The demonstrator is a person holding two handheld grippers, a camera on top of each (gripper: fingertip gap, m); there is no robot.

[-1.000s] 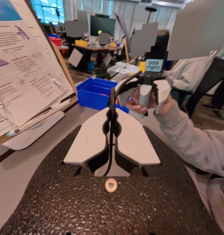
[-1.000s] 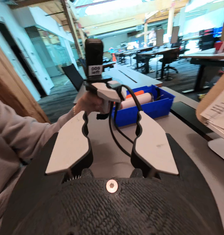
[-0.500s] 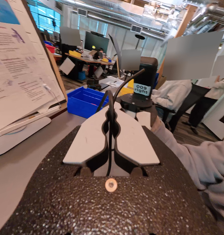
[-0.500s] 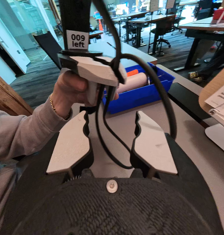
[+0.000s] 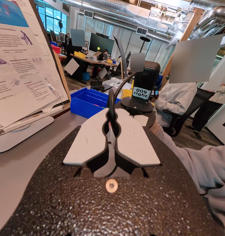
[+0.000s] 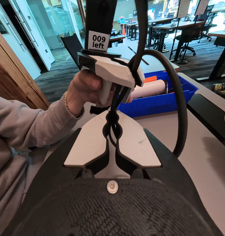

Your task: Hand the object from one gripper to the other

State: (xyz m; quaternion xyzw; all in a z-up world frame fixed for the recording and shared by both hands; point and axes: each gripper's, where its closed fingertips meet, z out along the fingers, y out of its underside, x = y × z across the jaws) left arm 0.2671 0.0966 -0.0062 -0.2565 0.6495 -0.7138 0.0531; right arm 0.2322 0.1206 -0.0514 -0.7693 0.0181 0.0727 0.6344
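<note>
A black cable (image 5: 112, 102) hangs in loops between both grippers. My left gripper (image 5: 112, 111) is shut on the cable; its loop rises above the fingertips. In the right wrist view the left gripper (image 6: 133, 76) shows just ahead, still clamped on the cable (image 6: 178, 102), which arcs wide to the right. My right gripper (image 6: 112, 112) is shut on the cable's two lower strands, right below the left gripper's fingers. In the left wrist view the right gripper's body (image 5: 141, 102) stands close behind my fingertips, its fingers hidden there.
A blue bin (image 5: 86, 102) with a pale roll (image 6: 151, 88) stands on the grey table (image 6: 173, 127). A document stand (image 5: 20, 76) with printed pages is at the left. A seated person (image 5: 177, 97) and desks lie beyond.
My right gripper moved up to the left gripper and closed its wide-open fingers on the cable's hanging strands. The left gripper stayed shut on the cable throughout.
</note>
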